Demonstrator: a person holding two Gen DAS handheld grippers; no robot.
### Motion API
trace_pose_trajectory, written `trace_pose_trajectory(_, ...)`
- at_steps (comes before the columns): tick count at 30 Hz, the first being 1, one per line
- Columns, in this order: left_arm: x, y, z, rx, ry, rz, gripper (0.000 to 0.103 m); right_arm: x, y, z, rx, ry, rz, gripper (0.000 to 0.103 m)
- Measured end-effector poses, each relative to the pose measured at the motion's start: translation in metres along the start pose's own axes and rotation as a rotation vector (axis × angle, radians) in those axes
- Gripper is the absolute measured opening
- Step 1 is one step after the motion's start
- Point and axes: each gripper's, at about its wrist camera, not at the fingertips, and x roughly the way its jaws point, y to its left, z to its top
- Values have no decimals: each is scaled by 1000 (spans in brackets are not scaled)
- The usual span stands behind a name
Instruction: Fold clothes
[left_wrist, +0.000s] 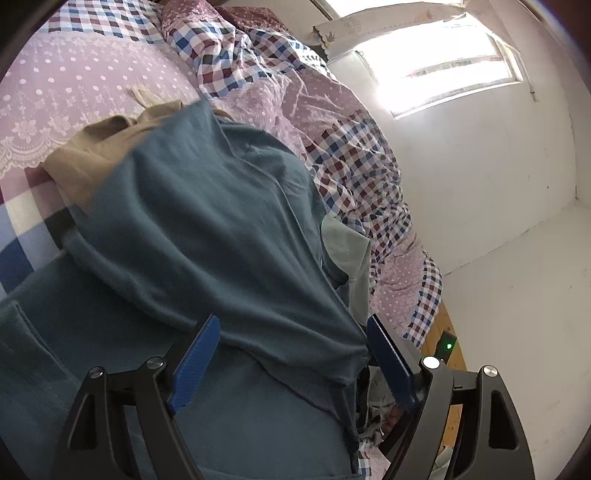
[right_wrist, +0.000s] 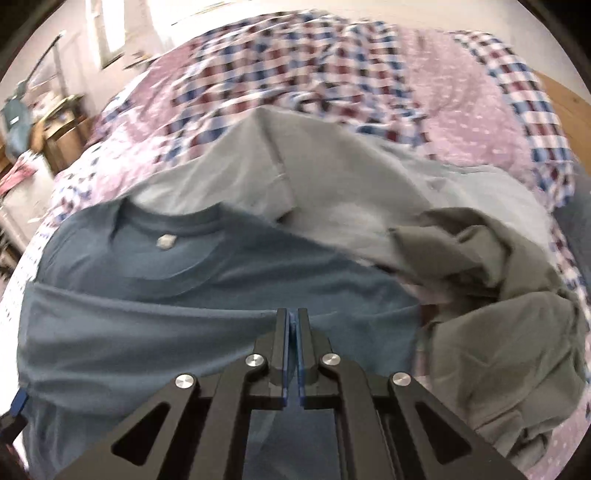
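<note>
2 grippers worked a dark teal cotton T-shirt lying on the checked bedspread, collar pointing away toward the crumpled quilt. The right gripper pinched its folded edge; the left gripper stood spread over a fold.

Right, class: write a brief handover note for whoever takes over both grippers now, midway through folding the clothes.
Left gripper: open, fingers either side of a blue T-shirt fold, gripping nothing.
Right gripper: shut; whether it pinches the shirt's hem cannot be seen.
The shirt lies on the checked bedspread, collar away from the right gripper, one side folded over.
Waiting: pale green garment, crumpled olive garment, tan garment.
Left: finish the blue shirt, then fold the rest.
</note>
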Motion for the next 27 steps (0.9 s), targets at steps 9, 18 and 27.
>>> trace_pose_trajectory(9, -37, 12, 27, 62, -160, 187, 85, 2, -25, -19, 157, 32, 73, 46)
trace_pose_trajectory(18, -69, 62, 54, -39, -171, 275, 84, -21, -14, -69, 134, 78, 229, 46)
trace_pose_trajectory(27, -29, 45, 37, 144, 32, 399, 82, -17, -15, -82, 133, 107, 252, 46)
